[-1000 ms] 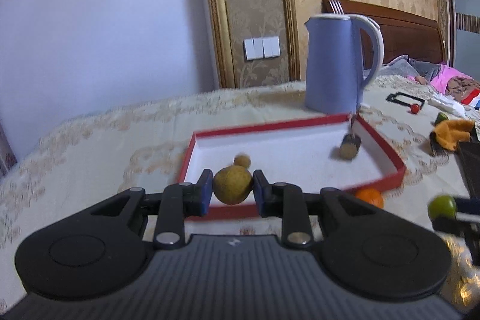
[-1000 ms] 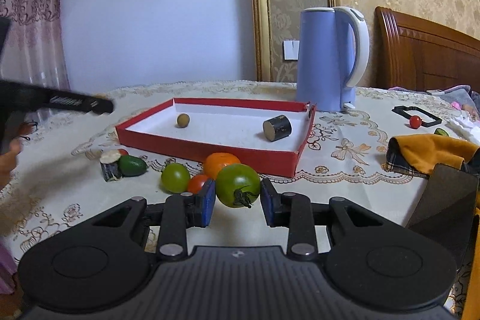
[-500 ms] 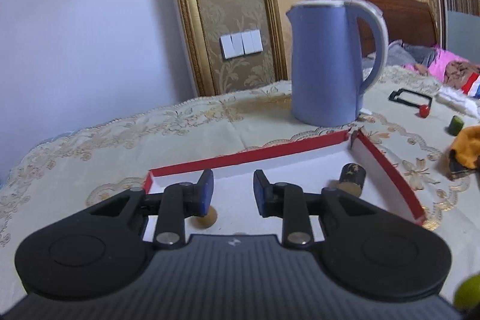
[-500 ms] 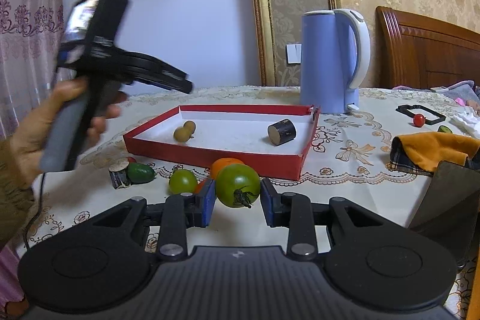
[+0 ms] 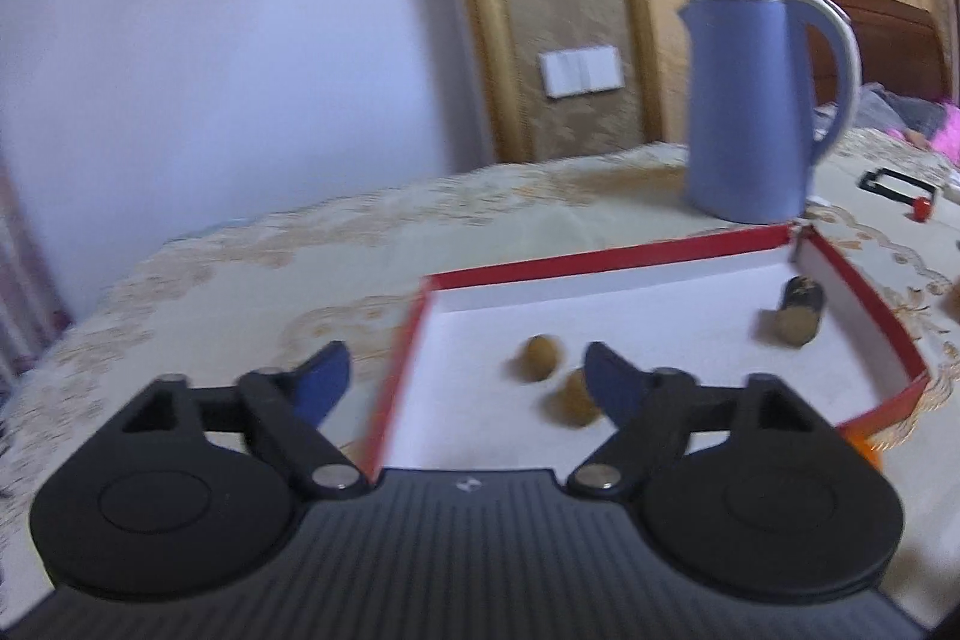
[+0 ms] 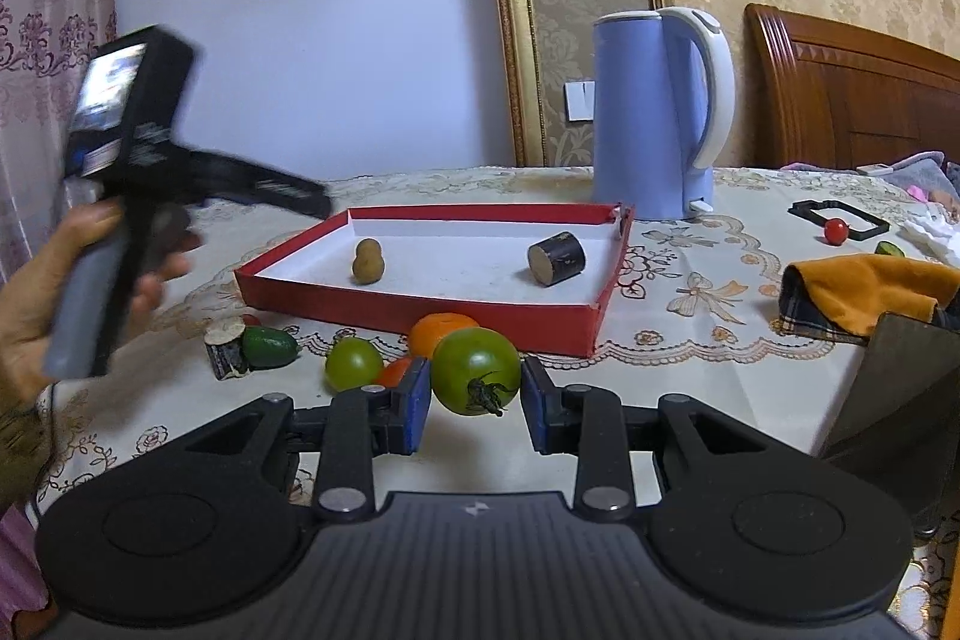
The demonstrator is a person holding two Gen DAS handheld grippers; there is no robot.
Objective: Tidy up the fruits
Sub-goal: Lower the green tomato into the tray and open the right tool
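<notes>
Left wrist view: the left gripper [image 5: 465, 379] is hanging with its jaws spread wide and gripping nothing, positioned over the near left corner of the red tray [image 5: 864, 283]. Two small brown fruits [image 5: 540, 357] are lying just beside each other on the tray's white floor, one partly behind the right blue pad; a dark cylinder [image 5: 798, 313] is lying near the far right corner, and a blue kettle [image 5: 750, 100] is standing beyond the tray. Right wrist view: the right gripper [image 6: 476, 400] is clamping a green tomato [image 6: 476, 370] between its blue pads, in front of the tray [image 6: 420, 307]. An orange [image 6: 441, 330], a smaller green tomato [image 6: 353, 363] and an avocado [image 6: 270, 347] are lying on the tablecloth [image 6: 720, 340] before the tray's front wall.
</notes>
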